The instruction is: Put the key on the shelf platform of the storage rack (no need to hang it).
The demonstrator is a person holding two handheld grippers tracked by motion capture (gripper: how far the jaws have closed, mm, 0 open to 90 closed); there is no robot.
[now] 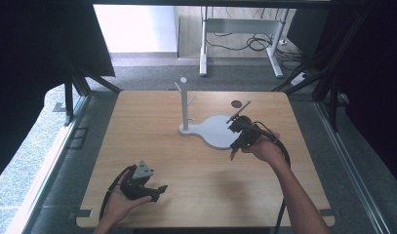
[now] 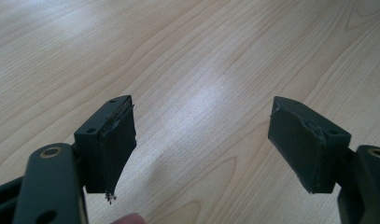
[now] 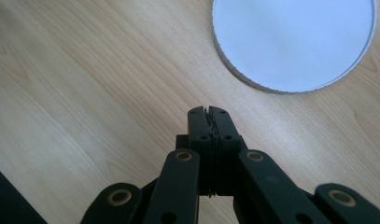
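High view shows the right tool [image 1: 239, 138] held over the near right rim of the white stand base [image 1: 213, 131], a flat plate with a round lobe that carries an upright post [image 1: 185, 105] with short pegs, set on the far middle of the worktop [image 1: 152, 161]. Right gripper view looks down its own jaws, which are pressed together with nothing between them, the tips over bare wood just short of the round base [image 3: 295, 42]. The left tool [image 1: 157, 190] rests in the left hand [image 1: 123, 200] near the front edge of the worktop, well apart from the stand; left gripper view [image 2: 201, 144] has its jaws spread wide over bare wood, holding nothing. A small dark disc [image 1: 236, 104] lies on the worktop just beyond the base. Judging from this, the step in hand looks like an approach or a pause beside the stand, with no grasp made on anything. If the stand is to be moved or steadied, the right tool would need to spread its jaws first, then come down so one jaw goes over the thin rim of the base; the plate sits flat and low, so a shallow angle at its edge seems called for. The left tool is free to help but has a long way to travel.
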